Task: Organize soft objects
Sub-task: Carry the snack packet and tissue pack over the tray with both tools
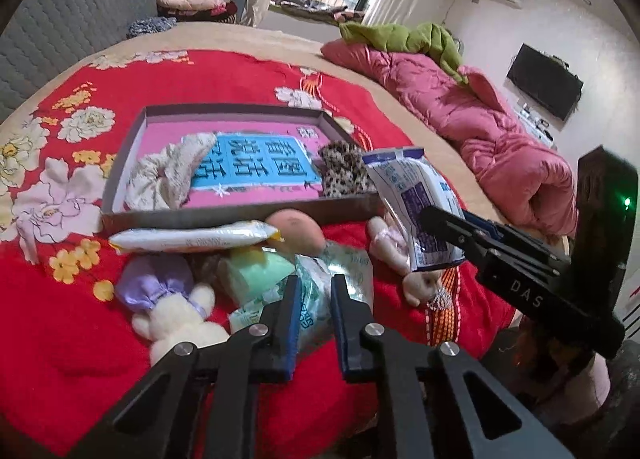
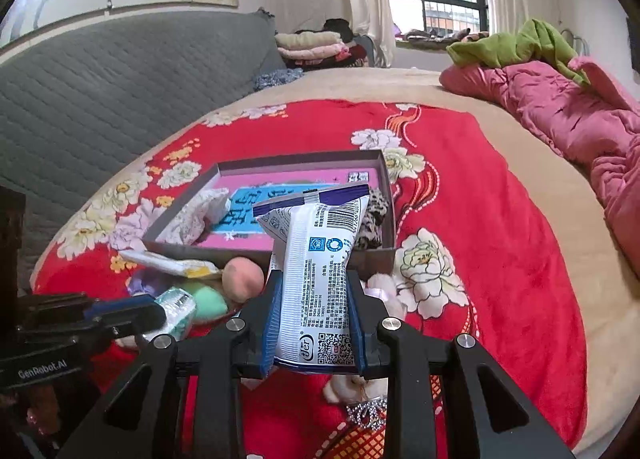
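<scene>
The left gripper (image 1: 314,295) points down at a slant, its blue-padded jaws pinched on a green-printed tissue pack (image 1: 320,279). The right gripper (image 2: 314,299), likewise tilted downward, hangs to its right and clamps a white and blue packet (image 2: 316,279) upright between its pads (both grips look firm).

Plush toy (image 2: 352,383) (largely behind white packet (image 2: 316,279))

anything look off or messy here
Nothing is damaged or spilled. The oddity is that most soft items still lie heaped on the red blanket in front of the box, not in it. The right gripper pinches the white pack, bulging it.
</scene>
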